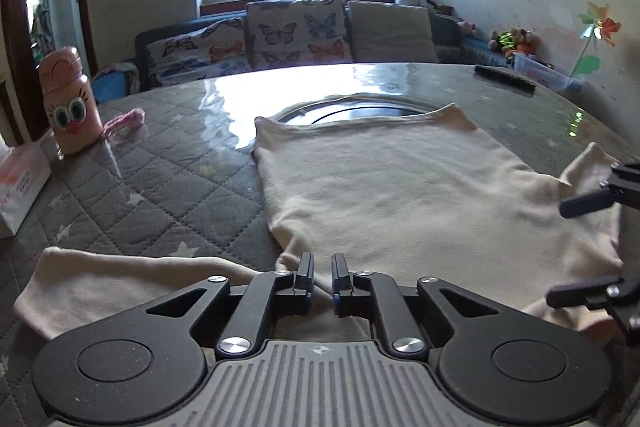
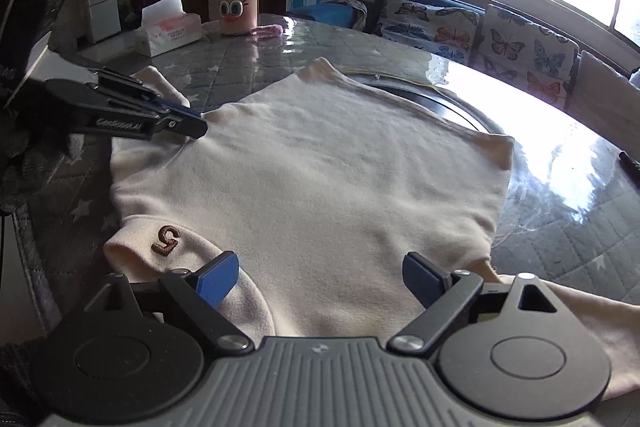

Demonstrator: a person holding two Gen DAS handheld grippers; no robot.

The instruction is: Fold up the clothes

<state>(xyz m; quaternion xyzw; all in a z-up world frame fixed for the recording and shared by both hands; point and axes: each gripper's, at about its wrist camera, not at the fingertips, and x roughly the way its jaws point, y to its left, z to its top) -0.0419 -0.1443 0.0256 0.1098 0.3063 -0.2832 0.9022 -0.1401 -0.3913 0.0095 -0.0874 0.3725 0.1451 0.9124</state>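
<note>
A cream sweater point(image 1: 400, 183) lies flat on the table, also in the right wrist view point(image 2: 320, 187), with a brown letter patch on its collar point(image 2: 166, 239). My left gripper point(image 1: 322, 277) is shut on the sweater's fabric near its left armpit; it shows from the side in the right wrist view point(image 2: 196, 123). One sleeve point(image 1: 100, 283) trails left of it. My right gripper point(image 2: 320, 279) is open above the sweater beside the collar; its fingers point(image 1: 584, 205) show at the right edge of the left wrist view.
The table point(image 1: 160, 167) has a grey quilted cover under glossy plastic and a round inset point(image 1: 352, 111). A pink bottle point(image 1: 70, 103), a tissue box point(image 2: 170, 29) and a dark remote point(image 1: 504, 79) stand on it. A sofa with butterfly cushions point(image 1: 280, 35) lies behind.
</note>
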